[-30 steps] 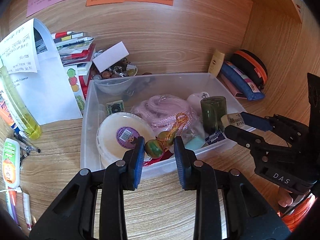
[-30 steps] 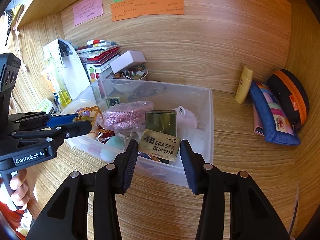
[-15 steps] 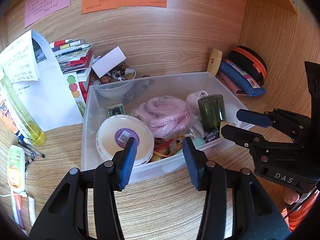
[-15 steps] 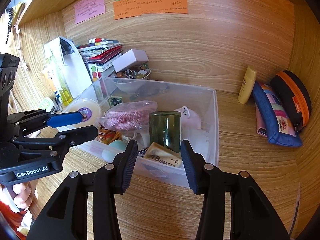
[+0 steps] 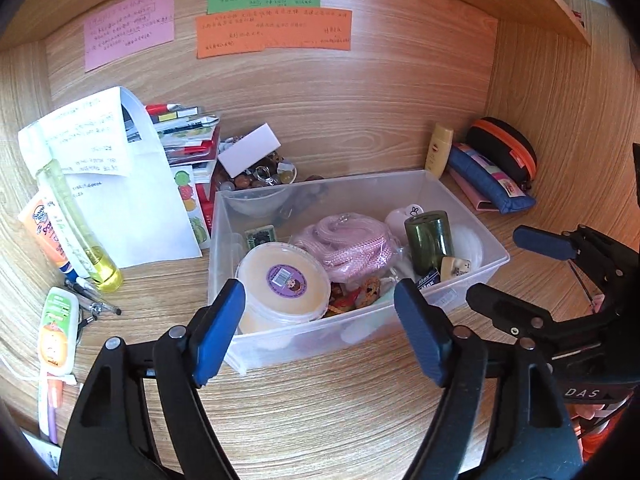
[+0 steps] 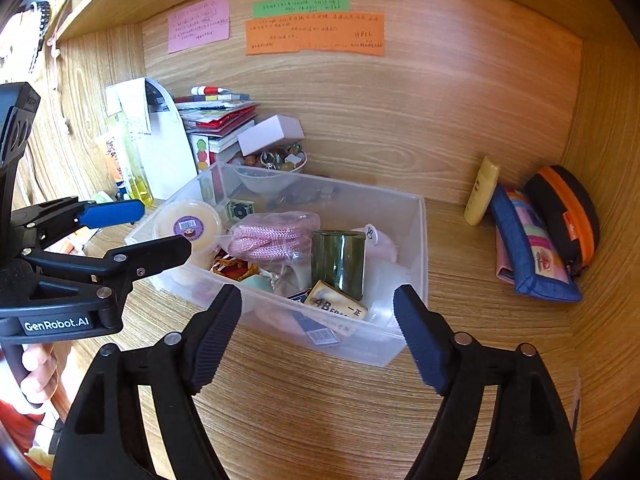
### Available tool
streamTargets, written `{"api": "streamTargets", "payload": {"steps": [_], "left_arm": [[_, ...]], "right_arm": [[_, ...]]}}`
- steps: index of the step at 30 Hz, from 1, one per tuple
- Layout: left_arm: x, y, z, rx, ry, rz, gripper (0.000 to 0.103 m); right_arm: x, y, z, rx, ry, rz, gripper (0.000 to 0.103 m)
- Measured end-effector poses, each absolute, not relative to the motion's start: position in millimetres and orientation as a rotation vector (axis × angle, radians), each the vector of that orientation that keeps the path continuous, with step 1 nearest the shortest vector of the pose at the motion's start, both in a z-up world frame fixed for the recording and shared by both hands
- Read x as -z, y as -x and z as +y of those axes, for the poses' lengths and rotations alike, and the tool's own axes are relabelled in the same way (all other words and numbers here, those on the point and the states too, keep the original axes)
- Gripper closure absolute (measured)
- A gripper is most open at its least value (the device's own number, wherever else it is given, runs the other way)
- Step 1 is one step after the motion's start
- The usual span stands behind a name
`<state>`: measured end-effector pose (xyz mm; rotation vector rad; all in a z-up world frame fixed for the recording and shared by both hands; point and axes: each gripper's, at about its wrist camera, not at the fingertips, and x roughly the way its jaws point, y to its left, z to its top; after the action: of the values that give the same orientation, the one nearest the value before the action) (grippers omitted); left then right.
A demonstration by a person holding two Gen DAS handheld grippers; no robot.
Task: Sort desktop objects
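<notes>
left gripper (image 5: 316, 332): jaws now standing wide apart and empty, hanging just in front of the clear bin's near wall; a second ago they were pinched on a beaded charm over the bin.
right gripper (image 6: 318, 332): also spread wide and holding nothing; a second ago it was gripping the 4b eraser, and it is now hanging back from the bin's front corner.
clear bin (image 5: 486, 240): sitting on the wooden desk, taking in both dropped items.
beaded charm (image 5: 370, 290): lying inside the bin, beside the round tub (image 5: 286, 280) and in front of the pink cord bundle (image 5: 348, 240).
4b eraser (image 6: 340, 306): resting in the bin's right front corner, leaning at the foot of the dark green cup (image 6: 338, 262).
meaning for the task: two pieces are looking sorted, both grippers freeing up for the next pick.
remaining clutter: pens (image 5: 90, 294) and tubes (image 5: 58, 330) lying at the left of the bin, a pencil pouch (image 6: 528, 248) and small yellow bottle (image 6: 482, 190) at the right, likely next candidates.
</notes>
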<state>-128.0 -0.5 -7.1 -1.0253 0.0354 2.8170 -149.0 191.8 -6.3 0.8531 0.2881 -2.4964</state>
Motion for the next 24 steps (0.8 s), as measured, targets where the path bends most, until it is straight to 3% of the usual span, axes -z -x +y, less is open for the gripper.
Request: {"api": "streamTargets", "payload": {"steps": [3,7,11,24], "left_arm": [[4.6,121.0,-2.6,-2.833,1.019,0.024,0.023],[0.7,110.0,-4.6,-2.869,0.990,0.028,0.010],[-1.6,100.8,-6.1,-2.894,0.987,0.035,0.005],[5.4,76.8,-16.5,-2.995,0.975,0.002,0.004]], "right_arm": [[2.3,141.2,192.7,2.507,-0.835,0.304,0.024],[-1.3,130.7,195.4,2.512,-0.818,0.298,0.021],[-4.0,119.3,199.7,2.534,-0.792,0.303,0.018],[-10.2,84.5,220.8,2.612,-0.707,0.257,0.005]]}}
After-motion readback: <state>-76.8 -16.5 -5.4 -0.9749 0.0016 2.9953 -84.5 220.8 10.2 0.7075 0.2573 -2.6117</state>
